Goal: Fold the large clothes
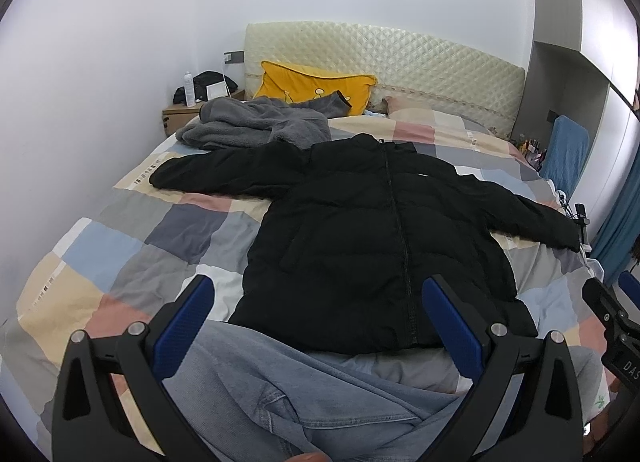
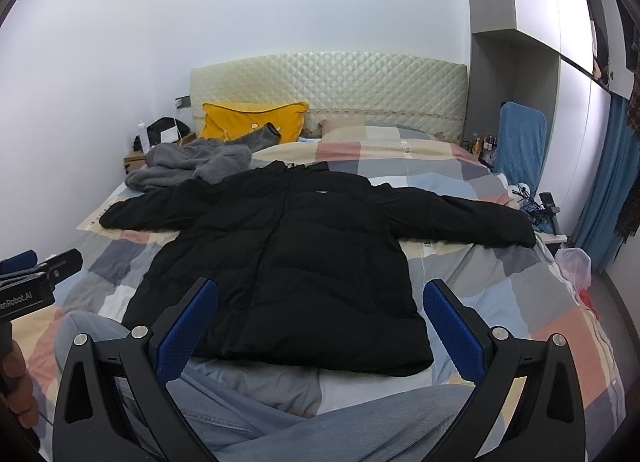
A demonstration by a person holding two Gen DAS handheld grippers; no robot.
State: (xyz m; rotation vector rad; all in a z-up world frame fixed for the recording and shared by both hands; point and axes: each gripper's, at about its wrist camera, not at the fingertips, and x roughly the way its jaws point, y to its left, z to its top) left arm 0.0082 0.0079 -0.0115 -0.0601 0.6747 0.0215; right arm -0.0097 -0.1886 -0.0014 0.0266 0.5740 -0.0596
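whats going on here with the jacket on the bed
A person sits on the bed in light jeans, holding a two-finger gripper in each hand. A black puffer jacket lies flat in front of them, zipped, sleeves spread out to both sides. The left gripper and right gripper are both open, hovering near the jacket's hem, gripping nothing. No fold has been made yet. A grey fleece garment lies bunched near the yellow pillow.

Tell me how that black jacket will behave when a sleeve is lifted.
The black jacket looks puffy and quilted, so probably light for its bulk. Its sleeves lie limp on the bed, so it will likely flop and drag. The smooth shell may slip.
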